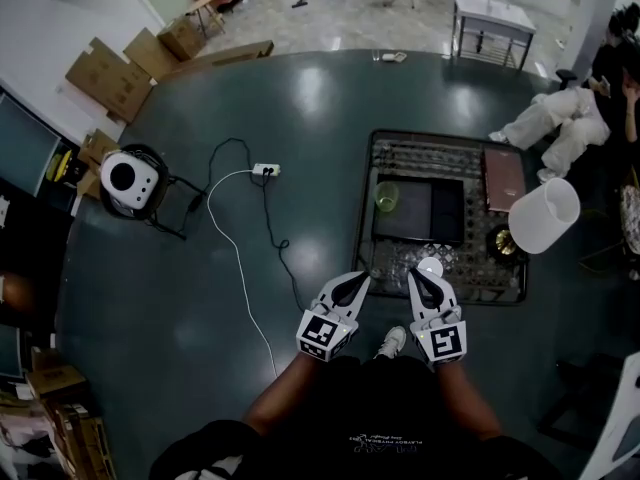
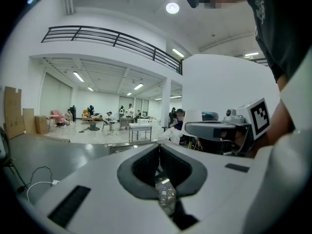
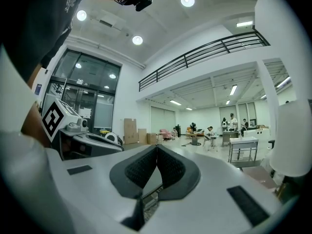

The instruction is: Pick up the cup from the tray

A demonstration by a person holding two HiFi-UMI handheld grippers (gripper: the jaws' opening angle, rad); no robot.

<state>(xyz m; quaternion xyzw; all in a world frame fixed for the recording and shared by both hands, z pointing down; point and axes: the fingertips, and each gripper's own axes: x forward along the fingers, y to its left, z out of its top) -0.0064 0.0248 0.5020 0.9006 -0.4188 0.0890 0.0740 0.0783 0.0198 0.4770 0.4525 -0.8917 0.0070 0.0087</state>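
Note:
In the head view a small yellow-green cup [image 1: 386, 196] stands on a dark tray [image 1: 420, 212] set in a low dark table [image 1: 381, 154]. My left gripper [image 1: 361, 279] and right gripper [image 1: 414, 276] hang side by side near the table's front edge, short of the cup. Both are shut with nothing between the jaws. In the left gripper view the left gripper [image 2: 159, 147] has its tips together, and the right gripper's body [image 2: 229, 126] shows beside it. The right gripper [image 3: 157, 147] is likewise shut in its own view. The cup does not show in either gripper view.
A white lamp shade [image 1: 544, 215] stands at the table's right. A pink flat item [image 1: 505, 179] lies on the table's far right. A white power strip [image 1: 265, 170] with cables, a round white device [image 1: 125, 177] and cardboard boxes [image 1: 110, 76] sit on the floor to the left. A seated person [image 1: 575, 108] is at far right.

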